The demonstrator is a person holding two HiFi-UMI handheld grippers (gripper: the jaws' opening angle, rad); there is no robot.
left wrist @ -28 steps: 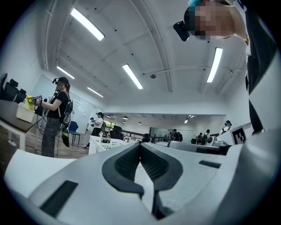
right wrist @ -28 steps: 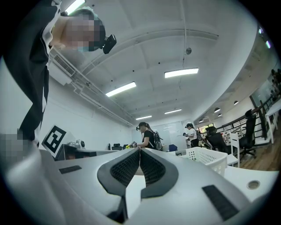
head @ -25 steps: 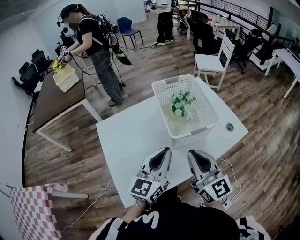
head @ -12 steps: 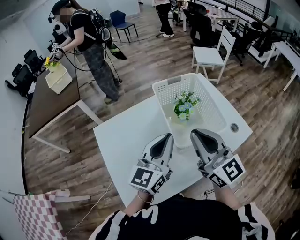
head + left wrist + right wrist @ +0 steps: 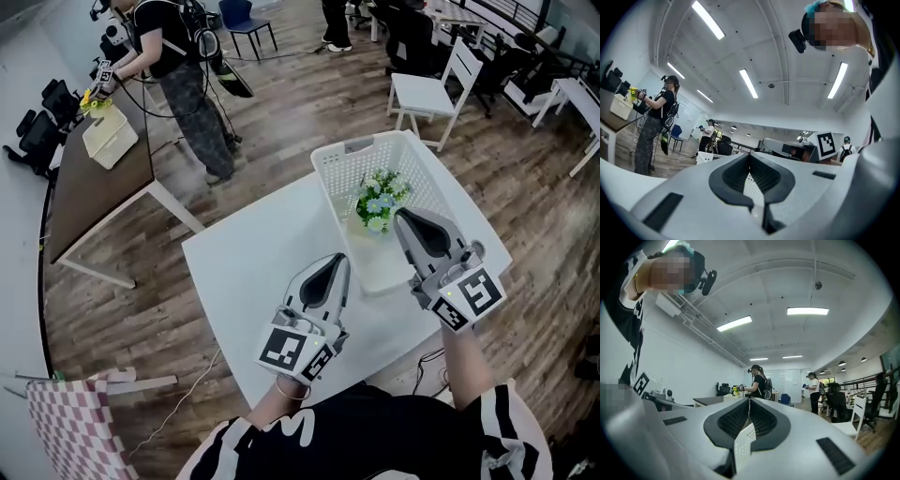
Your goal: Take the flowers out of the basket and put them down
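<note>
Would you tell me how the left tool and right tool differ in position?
The left tool is over bare table, the right tool over the basket. The left tool's tip stops short of the rim; the right tool's is near the flowers. Both are shut, empty.

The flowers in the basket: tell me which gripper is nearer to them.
Right. The right gripper has its tip over the white basket, right beside the flowers. The left gripper is over the table, short of the basket.
</note>
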